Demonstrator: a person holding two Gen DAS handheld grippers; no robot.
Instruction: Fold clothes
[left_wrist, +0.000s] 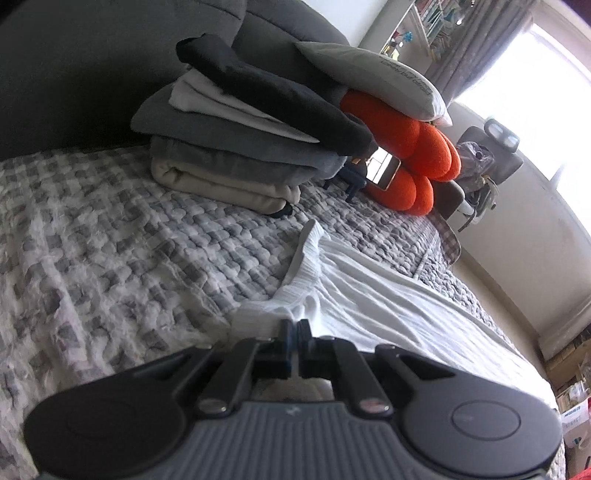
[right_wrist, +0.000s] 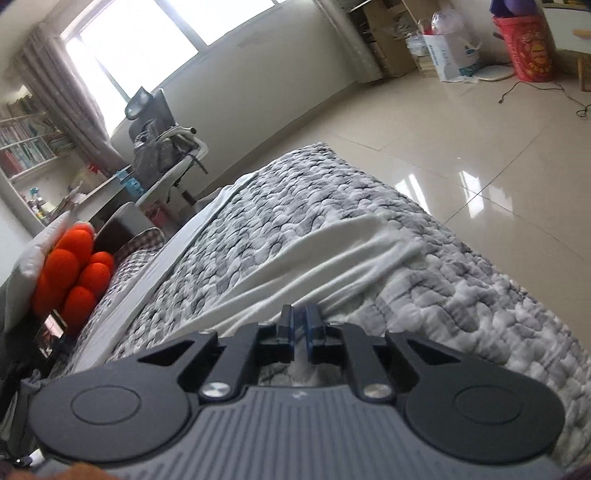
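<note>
Presently, the left gripper (left_wrist: 294, 325) is being kept clenched on an edge of the white garment (left_wrist: 369, 295), its jaws pressed together with thin cloth caught between them. The right gripper (right_wrist: 300, 314) is likewise being kept nearly closed on another edge of the same white garment (right_wrist: 332, 254), a strip of white cloth being pinched in the narrow gap between its jaws.

The garment is being held spread on the grey checked bedspread (left_wrist: 129, 240), with pulled ridges running away from each gripper. In the left wrist view it is lying to the right of the bedspread's open middle and reaching toward the bed's far edge; in the right wrist view it is lying across the bedspread (right_wrist: 480, 295) near the corner that borders the shiny tiled floor (right_wrist: 480, 140).

Beyond the garment, at the head of the bedspread, a stack of folded clothes (left_wrist: 240, 147) is being kept, grey, white, beige and dark pieces piled together. Just beside the stack a lit phone (left_wrist: 382, 170) is being propped against an orange cushion (left_wrist: 424, 155), and a grey pillow (left_wrist: 376, 77) is resting on top of that cushion. Past the bedspread's far side, an office chair (right_wrist: 159, 136) is standing beneath the window.
</note>
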